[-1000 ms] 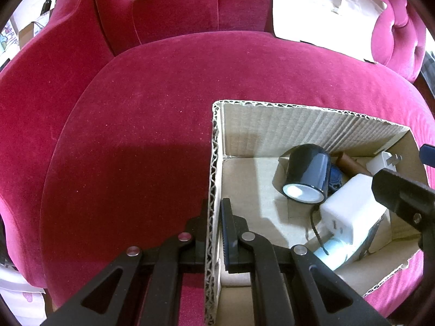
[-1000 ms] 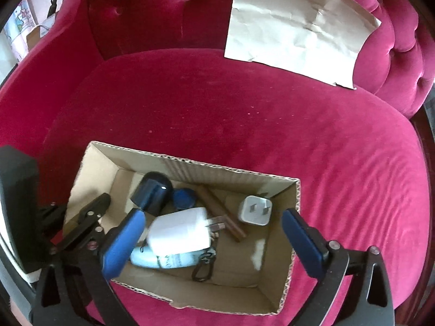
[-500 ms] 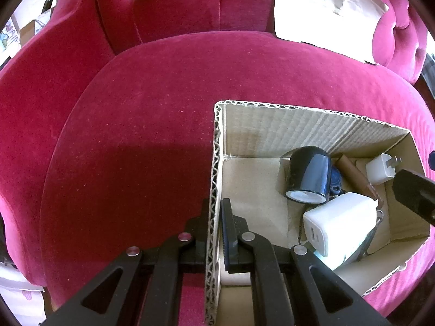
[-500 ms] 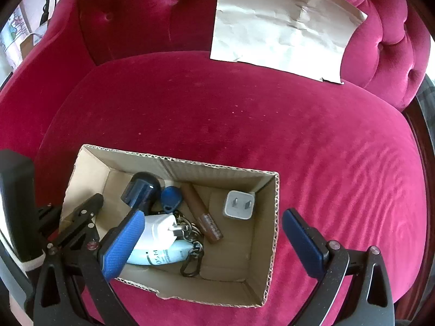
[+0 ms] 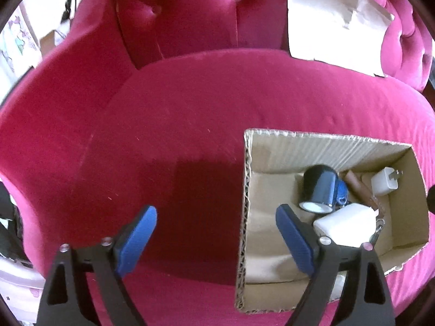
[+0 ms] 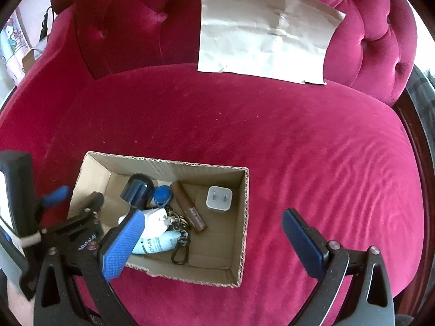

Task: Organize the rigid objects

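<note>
The cardboard box sits on the red sofa seat, holding a dark cup, brown tube, small white plug, white charger and keyring. The left gripper is opening, its fingers straddling the box's wall without pressing it. The right gripper hangs spread and empty above the box. Packing looks done; next probably calls for drawing both grippers clear.

A cardboard box sits on a crimson velvet seat, holding a dark blue cylinder, a blue fob, a brown tube, a white plug adapter, a white bottle and a black carabiner. The right gripper hangs above with its blue pads wide apart, nothing between them. The left gripper stands at the box's left wall, jaws opening. A creased paper sheet leans on the backrest.
</note>
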### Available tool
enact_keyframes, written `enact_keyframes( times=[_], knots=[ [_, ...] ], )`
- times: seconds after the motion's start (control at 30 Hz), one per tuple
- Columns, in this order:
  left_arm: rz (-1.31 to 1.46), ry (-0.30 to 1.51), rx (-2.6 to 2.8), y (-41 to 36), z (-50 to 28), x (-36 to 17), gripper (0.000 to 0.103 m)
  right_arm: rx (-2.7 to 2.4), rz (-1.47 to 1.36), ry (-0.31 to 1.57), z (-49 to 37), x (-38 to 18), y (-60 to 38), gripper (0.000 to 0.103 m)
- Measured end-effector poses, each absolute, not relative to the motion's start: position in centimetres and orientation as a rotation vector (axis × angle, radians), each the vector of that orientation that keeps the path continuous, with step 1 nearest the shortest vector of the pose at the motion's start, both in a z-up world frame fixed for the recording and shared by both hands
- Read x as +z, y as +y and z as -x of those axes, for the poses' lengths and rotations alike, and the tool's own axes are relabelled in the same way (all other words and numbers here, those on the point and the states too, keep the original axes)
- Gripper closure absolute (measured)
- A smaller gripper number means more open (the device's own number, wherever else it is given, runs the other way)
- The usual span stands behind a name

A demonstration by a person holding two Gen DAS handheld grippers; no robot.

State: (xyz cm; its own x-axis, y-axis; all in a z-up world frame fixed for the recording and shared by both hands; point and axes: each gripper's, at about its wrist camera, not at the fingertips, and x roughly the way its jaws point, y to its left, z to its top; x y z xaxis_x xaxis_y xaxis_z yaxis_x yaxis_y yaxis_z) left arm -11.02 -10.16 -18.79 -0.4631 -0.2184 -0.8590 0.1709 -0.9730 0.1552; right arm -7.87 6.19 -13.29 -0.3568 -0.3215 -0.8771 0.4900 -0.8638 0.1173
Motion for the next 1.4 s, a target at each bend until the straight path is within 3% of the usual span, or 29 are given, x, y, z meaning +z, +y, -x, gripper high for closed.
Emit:
enact_keyframes(
  times=[0.1, 0.33, 0.87, 1.4],
  knots=[
    [-1.506, -0.08, -2.534, -9.7, 10.6, -18.0, 0.0, -2.244, -1.38, 0.212, 7.4, -12.7, 7.0, 0.0],
    [-1.495, -0.192, -2.616, -7.2, 9.2, -15.0, 0.0, -2.267, -1.357, 0.196, 6.0, -10.7, 8.5, 0.0],
    [-1.432, -0.103, -2.687, -4.0, 1.6, -9.2, 0.0, -2.298, -1.295, 0.182, 0.8, -5.6, 11.9, 0.0],
    [-1.37, -0.099, -2.714, -1.1, -2.9, -7.3, 0.0, -2.32, -1.199, 0.188, -3.4, -3.6, 13.6, 0.0]
  ],
)
